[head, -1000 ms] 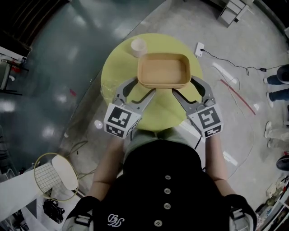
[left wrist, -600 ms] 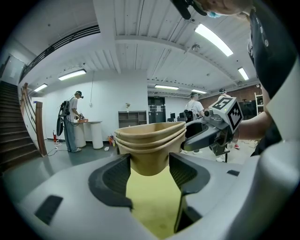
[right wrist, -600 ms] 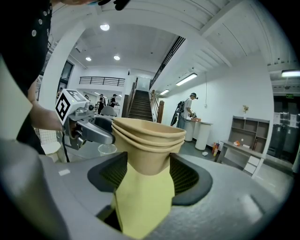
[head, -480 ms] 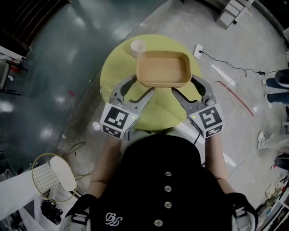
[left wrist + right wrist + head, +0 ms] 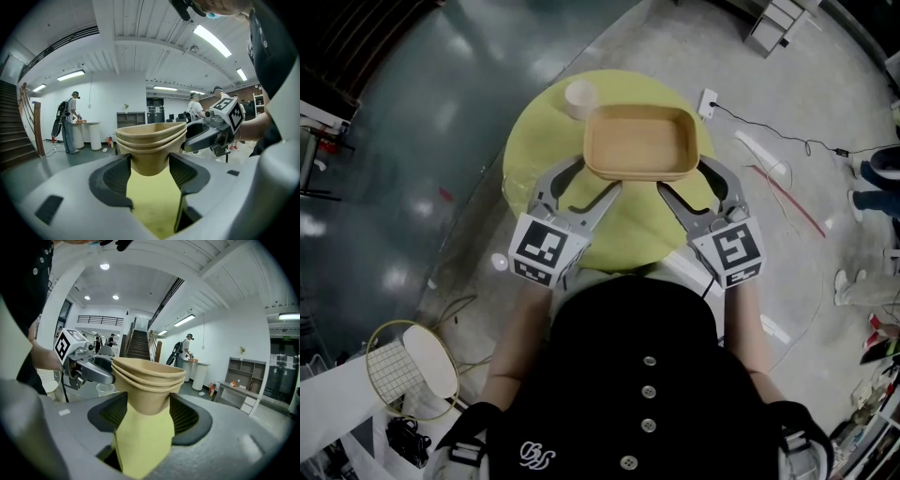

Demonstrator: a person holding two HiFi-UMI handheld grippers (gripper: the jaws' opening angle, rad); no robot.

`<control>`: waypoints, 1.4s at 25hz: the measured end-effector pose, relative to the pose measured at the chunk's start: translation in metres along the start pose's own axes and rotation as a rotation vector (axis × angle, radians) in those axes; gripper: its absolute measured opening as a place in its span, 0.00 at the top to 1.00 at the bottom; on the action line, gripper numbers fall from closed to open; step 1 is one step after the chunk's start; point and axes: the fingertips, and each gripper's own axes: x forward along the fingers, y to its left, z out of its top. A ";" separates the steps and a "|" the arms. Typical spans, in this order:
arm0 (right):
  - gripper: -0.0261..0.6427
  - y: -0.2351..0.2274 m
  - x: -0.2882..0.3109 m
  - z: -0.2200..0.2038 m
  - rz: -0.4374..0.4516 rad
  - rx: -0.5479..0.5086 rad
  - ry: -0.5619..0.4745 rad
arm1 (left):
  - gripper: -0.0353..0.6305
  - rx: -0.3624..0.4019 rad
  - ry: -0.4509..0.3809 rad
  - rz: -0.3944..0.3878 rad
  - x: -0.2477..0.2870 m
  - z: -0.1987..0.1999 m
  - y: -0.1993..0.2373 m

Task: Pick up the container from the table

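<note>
A tan rectangular container (image 5: 639,142), a nested stack with three rims, hangs above the round yellow-green table (image 5: 546,141). My left gripper (image 5: 600,176) is shut on its near left corner and my right gripper (image 5: 682,176) on its near right corner. In the left gripper view the container's corner (image 5: 149,143) sits wedged between the ribbed pads (image 5: 117,176) of the left gripper (image 5: 149,165). The right gripper view shows the same corner grip on the container (image 5: 147,380) by the right gripper (image 5: 147,412), with the table's surface (image 5: 140,441) below.
A small white cup (image 5: 579,97) stands on the table's far left edge. On the floor lie a badminton racket (image 5: 412,361) at lower left and a power strip with cable (image 5: 712,101) at right. Bystanders' feet (image 5: 874,178) are at the right edge.
</note>
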 end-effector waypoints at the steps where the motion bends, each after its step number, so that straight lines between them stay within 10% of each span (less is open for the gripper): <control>1: 0.55 -0.001 -0.001 -0.001 -0.002 0.001 -0.001 | 0.56 -0.001 0.000 0.001 0.001 0.000 -0.001; 35: 0.56 -0.010 0.003 -0.009 0.016 -0.031 0.029 | 0.56 -0.030 0.021 0.011 0.010 -0.007 -0.004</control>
